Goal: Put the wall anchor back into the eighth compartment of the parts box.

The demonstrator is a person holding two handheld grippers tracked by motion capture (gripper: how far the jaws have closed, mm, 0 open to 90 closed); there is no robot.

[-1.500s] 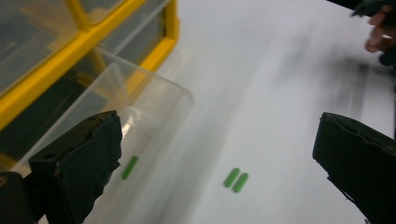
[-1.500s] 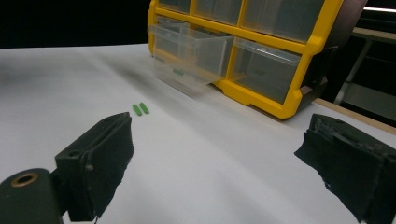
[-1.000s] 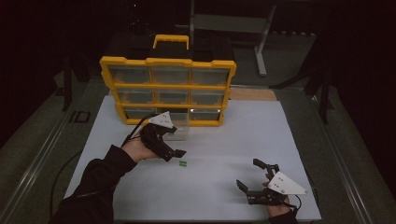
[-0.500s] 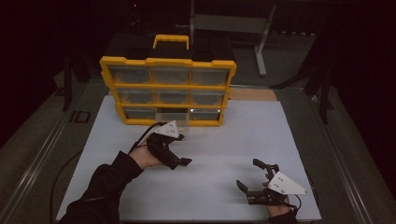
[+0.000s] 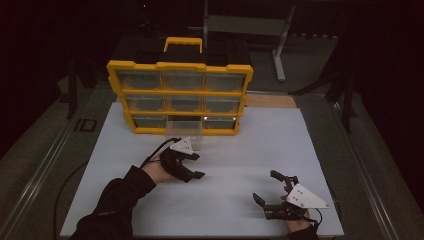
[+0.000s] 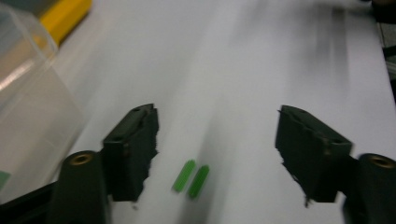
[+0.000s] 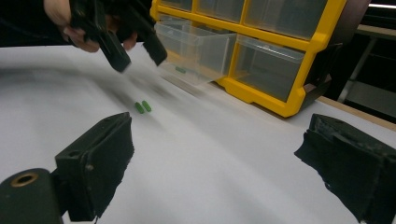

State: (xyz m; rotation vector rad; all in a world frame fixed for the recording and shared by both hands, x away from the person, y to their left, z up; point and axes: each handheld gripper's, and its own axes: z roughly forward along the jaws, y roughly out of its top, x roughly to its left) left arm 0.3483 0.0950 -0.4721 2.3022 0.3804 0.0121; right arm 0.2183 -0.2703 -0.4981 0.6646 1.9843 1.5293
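white tabletop (image 6: 289, 56) bears two small green pegs (image 6: 191, 177) between the closing left hand-held gripper's (image 6: 217, 154) spread jaws.

The white surface (image 5: 225, 150) lies bare between my left tongs (image 6: 217, 154) and my right tongs (image 5: 272, 192), so either can cross its middle freely. Along the far edge the yellow drawer cabinet (image 5: 180, 95) stands upright and blocks that way. One clear drawer (image 7: 196, 44) is pulled out from its bottom row toward me, jutting over the surface just beside my left tongs. Two small green pegs (image 6: 191, 177) lie on the surface between my left tongs' jaws, which have just been closing, untouched. The near and right edges are free.
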